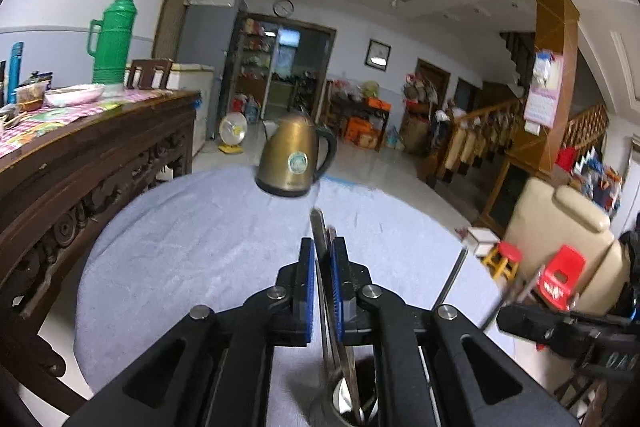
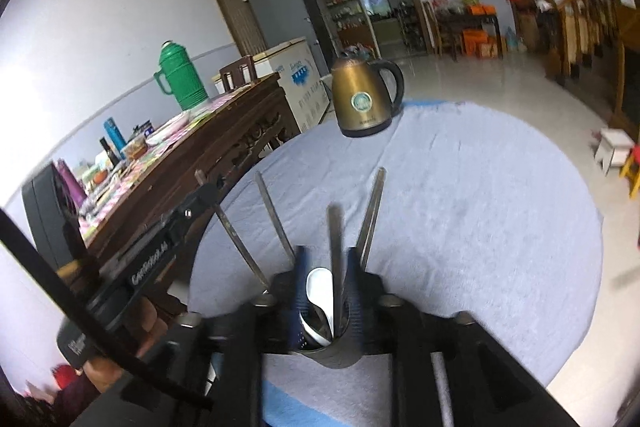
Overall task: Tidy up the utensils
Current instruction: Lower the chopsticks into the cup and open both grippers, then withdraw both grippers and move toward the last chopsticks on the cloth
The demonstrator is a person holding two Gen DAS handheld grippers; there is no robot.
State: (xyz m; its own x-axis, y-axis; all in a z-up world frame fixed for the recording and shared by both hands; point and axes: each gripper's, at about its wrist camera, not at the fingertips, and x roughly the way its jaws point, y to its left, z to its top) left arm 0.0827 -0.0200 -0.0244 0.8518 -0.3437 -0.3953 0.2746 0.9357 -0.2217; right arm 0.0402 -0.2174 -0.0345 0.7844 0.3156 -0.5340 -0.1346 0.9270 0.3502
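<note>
Left hand-held gripper [image 1: 323, 251] clamps a utensil [image 1: 320, 227] over the cup [image 2: 336, 355] — right hand-held gripper [image 2: 330, 259] stands parted around a handle [image 2: 335, 239].

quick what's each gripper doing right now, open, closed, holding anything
Left gripper: closed on a metal utensil whose lower end is in the holder.
Right gripper: open, holding nothing; utensil handle stands between the pads, untouched.

Left claw [image 1: 323, 259] clamped on a metal utensil handle [image 1: 320, 227] above the utensil cup [image 2: 334, 351]; right claw [image 2: 326, 263] parted, straddling that cup's contents
</note>
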